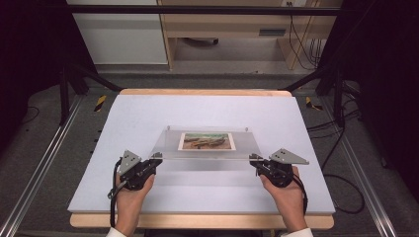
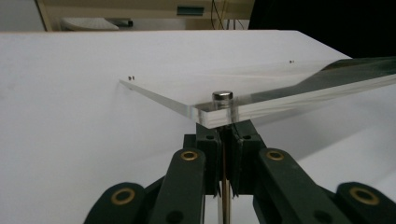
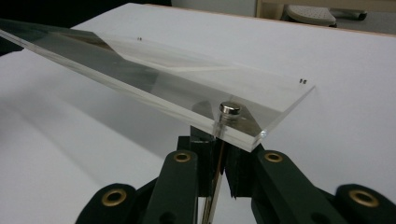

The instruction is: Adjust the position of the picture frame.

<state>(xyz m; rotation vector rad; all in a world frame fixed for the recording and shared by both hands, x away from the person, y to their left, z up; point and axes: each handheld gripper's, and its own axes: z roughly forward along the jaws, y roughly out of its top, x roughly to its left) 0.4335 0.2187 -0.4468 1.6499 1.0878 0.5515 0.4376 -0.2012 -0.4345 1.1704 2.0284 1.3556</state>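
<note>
A clear acrylic picture frame [image 1: 247, 145] holds a small landscape print [image 1: 206, 140] and lies across the middle of the white mat [image 1: 197, 111]. Its near edge hangs above the mat and casts a shadow, while the far edge sits low. My left gripper [image 1: 157, 157] is shut on the thin metal pin [image 2: 226, 196] under the near-left corner, below a round metal cap [image 2: 222, 96]. My right gripper [image 1: 254, 158] is shut on the matching pin [image 3: 212, 186] under the near-right corner, with its cap [image 3: 229, 109] on top. Both jaw pairs [image 2: 227, 128] [image 3: 219, 140] stand pressed together.
The mat covers a wooden table whose edge [image 1: 197, 220] runs in front of the person's hands. Metal rails [image 1: 49, 148] flank the table, and cables [image 1: 341, 187] trail on the floor at the right. A cabinet [image 1: 123, 34] stands beyond.
</note>
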